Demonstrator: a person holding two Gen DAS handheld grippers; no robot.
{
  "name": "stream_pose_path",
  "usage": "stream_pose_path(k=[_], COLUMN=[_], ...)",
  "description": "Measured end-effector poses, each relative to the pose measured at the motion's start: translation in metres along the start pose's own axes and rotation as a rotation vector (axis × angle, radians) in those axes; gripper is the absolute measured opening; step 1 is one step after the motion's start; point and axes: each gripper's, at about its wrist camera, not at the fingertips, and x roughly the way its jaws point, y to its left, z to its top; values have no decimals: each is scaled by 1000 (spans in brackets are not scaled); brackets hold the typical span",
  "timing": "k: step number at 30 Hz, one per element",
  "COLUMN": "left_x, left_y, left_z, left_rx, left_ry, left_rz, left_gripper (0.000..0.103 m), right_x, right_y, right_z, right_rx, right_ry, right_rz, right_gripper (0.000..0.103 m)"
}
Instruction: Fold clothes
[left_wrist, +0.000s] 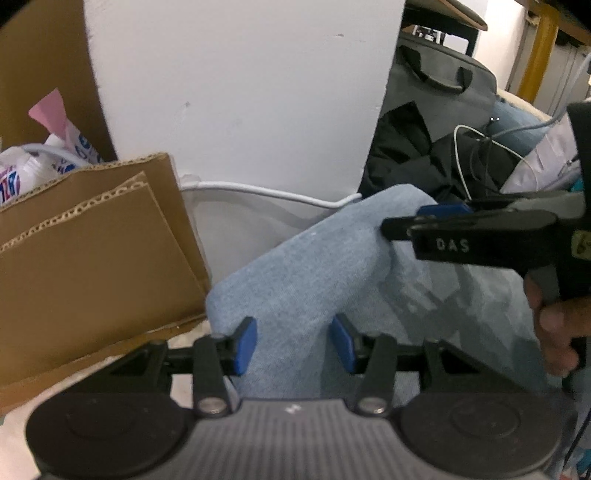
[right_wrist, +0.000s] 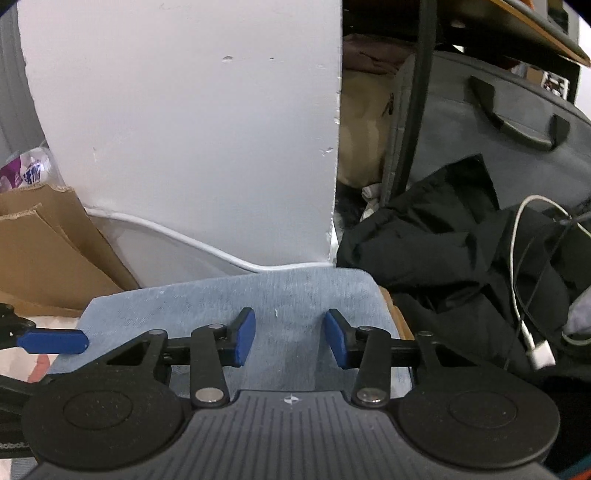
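White wall behind: your left gripper and right gripper straddle the blue garment unclenched; pinch edges squarely before folding.

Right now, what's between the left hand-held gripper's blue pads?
The light blue fabric garment runs up through the gap between the left hand-held gripper's blue pads, not visibly pinched, in the left wrist view.

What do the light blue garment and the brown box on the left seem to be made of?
The light blue folded garment looks like a soft knit fabric, perhaps cotton jersey or fleece: matte, with a fine heathered texture and rounded folds. The brown open box is corrugated cardboard: its cut edges show the wavy fluting between flat liners, and its surface is dull.
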Motion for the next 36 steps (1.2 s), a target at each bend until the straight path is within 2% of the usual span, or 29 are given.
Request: stream_pose_path(k=[9,11,13,18,22,28,31,34,36], left_x=[4,0,-6,-26,-44,-60,-51,-46,-43], left_y=[6,3,-1,-1,-7,-20,-23,-22,-21], left_z=[-1,0,0,-4,-12,-30,-38,-46,-49], left_rx=[-110,-106,-99,-108,-91,-96,-93,-69,-48], left_ry=[3,3,-3,-14,-36,-67,-40,-42,-41], left_rz=[-2,14,18,-3,-30,-121,-106,-86,-71], left_gripper=[50,49,45,30,29,26,24,18,17], right_x=[13,9,1,-25,-41,-65,-77,-89,-96], right_y=[2,2,2,7,7,15,18,20,20], right_z=[-1,1,2,-19,-31,-49,-62,-77,-90], right_rx=[2,12,27,-35,-6,3,-4,-6,2], right_ry=[46,59,52,25,15,-3,0,4,6], right_rz=[-22,-28,-26,0,24,49,50,57,62], right_gripper=[46,47,47,47,47,47,47,47,47])
